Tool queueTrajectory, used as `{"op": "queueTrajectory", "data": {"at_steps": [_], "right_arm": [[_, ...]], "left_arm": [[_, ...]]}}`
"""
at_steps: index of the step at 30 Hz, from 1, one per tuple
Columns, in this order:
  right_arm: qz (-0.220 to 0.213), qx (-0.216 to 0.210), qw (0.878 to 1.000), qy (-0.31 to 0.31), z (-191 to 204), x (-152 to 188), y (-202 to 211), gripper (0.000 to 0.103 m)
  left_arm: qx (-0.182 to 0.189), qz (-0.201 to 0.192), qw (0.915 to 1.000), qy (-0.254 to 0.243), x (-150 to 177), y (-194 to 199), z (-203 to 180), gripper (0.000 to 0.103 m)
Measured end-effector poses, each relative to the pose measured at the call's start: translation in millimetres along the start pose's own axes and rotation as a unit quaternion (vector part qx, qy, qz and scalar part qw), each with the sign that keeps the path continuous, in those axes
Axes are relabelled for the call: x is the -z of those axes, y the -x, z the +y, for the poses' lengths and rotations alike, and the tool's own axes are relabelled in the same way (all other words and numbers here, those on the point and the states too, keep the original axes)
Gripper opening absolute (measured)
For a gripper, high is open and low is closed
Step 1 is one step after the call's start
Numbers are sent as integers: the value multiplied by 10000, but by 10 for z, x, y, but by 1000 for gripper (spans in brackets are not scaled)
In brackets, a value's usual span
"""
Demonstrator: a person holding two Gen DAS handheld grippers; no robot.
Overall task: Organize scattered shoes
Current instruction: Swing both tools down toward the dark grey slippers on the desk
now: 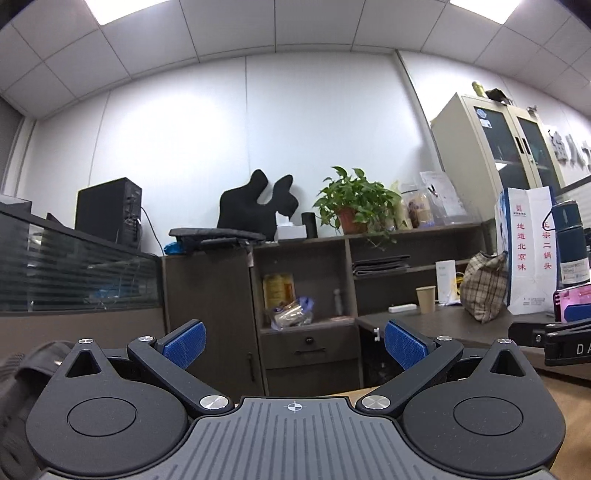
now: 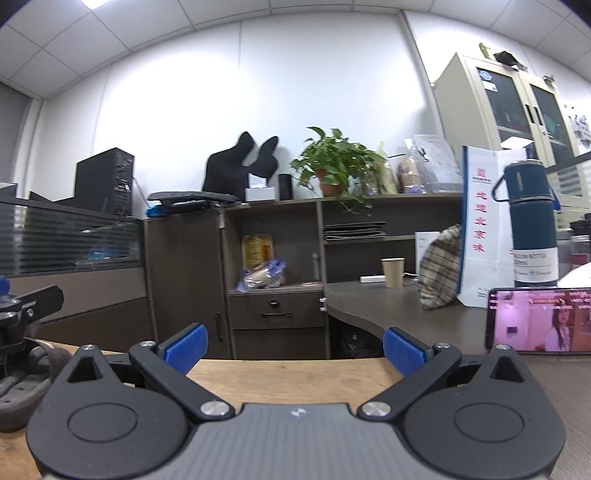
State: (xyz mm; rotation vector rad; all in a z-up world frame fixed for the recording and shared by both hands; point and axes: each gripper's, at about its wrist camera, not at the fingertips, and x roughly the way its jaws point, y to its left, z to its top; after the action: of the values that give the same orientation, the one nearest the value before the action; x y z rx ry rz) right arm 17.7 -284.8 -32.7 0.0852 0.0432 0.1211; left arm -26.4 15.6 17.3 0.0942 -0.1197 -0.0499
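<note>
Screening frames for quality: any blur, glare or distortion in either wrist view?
Left wrist: sharp, strong fisheye bend, ceiling light blown out, plant crisp. Right wrist: plant and black cushion smeared by motion blur; phone screen bright yet readable.

i count one grey shoe (image 2: pixel 22 384) at the table's left edge, one paper cup (image 2: pixel 393 272), one blue flask (image 2: pixel 530 225), one phone (image 2: pixel 539 320), one potted plant (image 2: pixel 332 166) and one plaid bag (image 2: pixel 439 273).
</note>
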Motion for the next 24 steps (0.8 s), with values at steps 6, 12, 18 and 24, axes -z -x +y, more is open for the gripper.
{"op": "queueTrajectory", "data": {"at_steps": [6, 12, 18, 24], "right_arm": [[376, -187, 9983, -416, 184, -113, -65, 103], [622, -1020, 9928, -42, 795, -348, -271, 103], [882, -1688, 9784, 803, 1657, -505, -565, 103], [1417, -2134, 9528, 1627, 2373, -423, -875, 103]], "left_arm": [[-755, 244, 9960, -422, -137, 185, 652, 103], [-1550, 674, 9542, -2468, -120, 182, 1010, 103], [-1316, 1530, 8347, -5125, 122, -147, 1070, 103], [-850, 1906, 7670, -6068, 452, -466, 1031, 103]]}}
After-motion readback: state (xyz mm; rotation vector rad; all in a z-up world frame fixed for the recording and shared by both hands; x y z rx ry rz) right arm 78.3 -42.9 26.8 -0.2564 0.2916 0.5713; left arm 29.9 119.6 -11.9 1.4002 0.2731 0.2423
